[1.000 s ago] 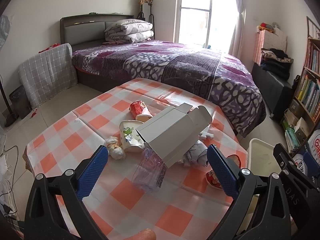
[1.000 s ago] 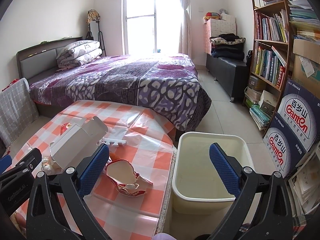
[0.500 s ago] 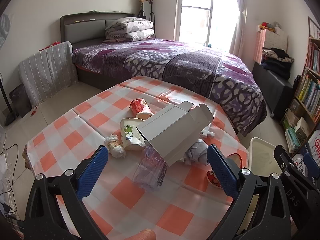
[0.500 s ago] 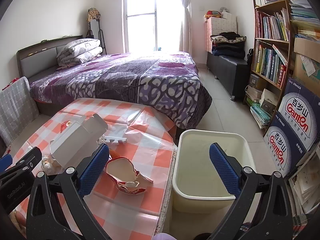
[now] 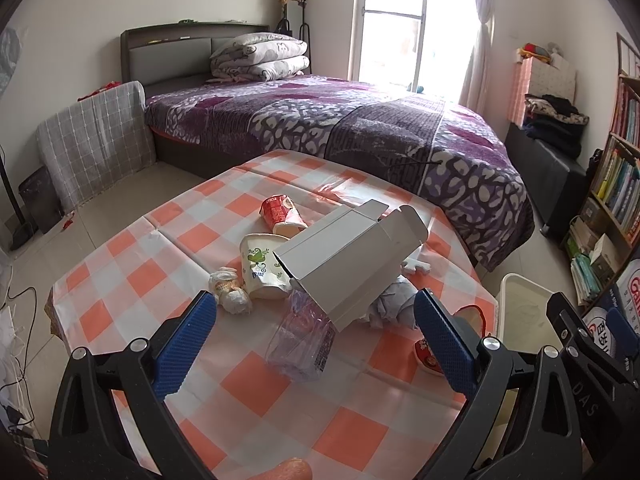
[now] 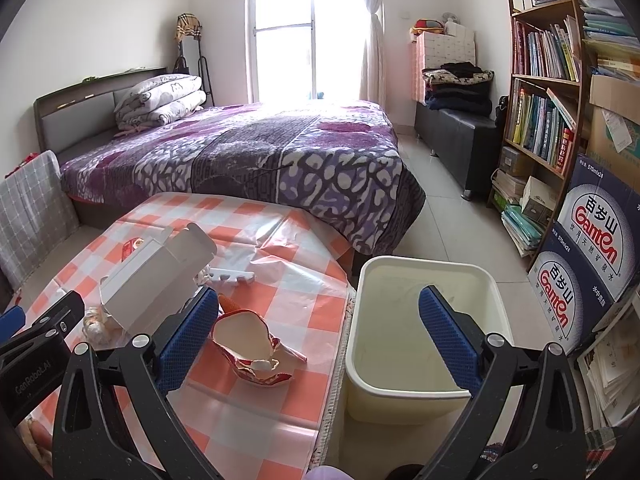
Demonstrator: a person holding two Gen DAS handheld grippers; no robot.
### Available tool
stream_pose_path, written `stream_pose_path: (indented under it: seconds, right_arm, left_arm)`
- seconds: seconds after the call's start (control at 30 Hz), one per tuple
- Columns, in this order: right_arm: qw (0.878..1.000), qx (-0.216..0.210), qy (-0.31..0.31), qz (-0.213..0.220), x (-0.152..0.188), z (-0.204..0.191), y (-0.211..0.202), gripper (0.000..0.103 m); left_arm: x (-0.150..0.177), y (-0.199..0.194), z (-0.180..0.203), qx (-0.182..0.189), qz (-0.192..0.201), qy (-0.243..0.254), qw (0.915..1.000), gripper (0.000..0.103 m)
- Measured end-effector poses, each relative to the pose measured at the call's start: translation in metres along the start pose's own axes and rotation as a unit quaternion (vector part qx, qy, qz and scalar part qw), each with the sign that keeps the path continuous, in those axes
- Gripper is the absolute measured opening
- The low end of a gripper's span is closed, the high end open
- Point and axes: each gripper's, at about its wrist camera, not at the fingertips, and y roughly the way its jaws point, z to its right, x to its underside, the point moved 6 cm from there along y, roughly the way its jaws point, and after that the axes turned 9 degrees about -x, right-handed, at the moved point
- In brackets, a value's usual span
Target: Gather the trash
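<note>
Trash lies on the checked table (image 5: 132,280): an open grey carton (image 5: 352,264), a crushed clear plastic bottle (image 5: 300,340), a white paper cup (image 5: 260,264), a red cup (image 5: 280,214), a crumpled wrapper (image 5: 230,292) and a torn red-and-white bowl (image 6: 248,344). My left gripper (image 5: 314,346) is open and empty, just before the bottle. My right gripper (image 6: 320,336) is open and empty, between the torn bowl and the cream bin (image 6: 424,396) beside the table.
A bed (image 5: 360,136) with a purple cover stands behind the table. A bookshelf (image 6: 552,100) and stacked water boxes (image 6: 592,260) line the right wall. A white foam piece (image 6: 232,276) lies near the carton.
Both views have crept slightly forward and down toward the table. No object has moved and both grippers stay open.
</note>
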Motion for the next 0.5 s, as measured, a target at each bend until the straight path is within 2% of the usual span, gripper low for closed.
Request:
stream_pose_path:
  seconds: [0.5]
  right_arm:
    - [1.000,0.000,0.000,-0.002,0.0008,0.0003,0.0006,0.096]
  left_arm:
    - [0.0019,0.0003,-0.0005,0.000,-0.001,0.000,1.0000,0.096]
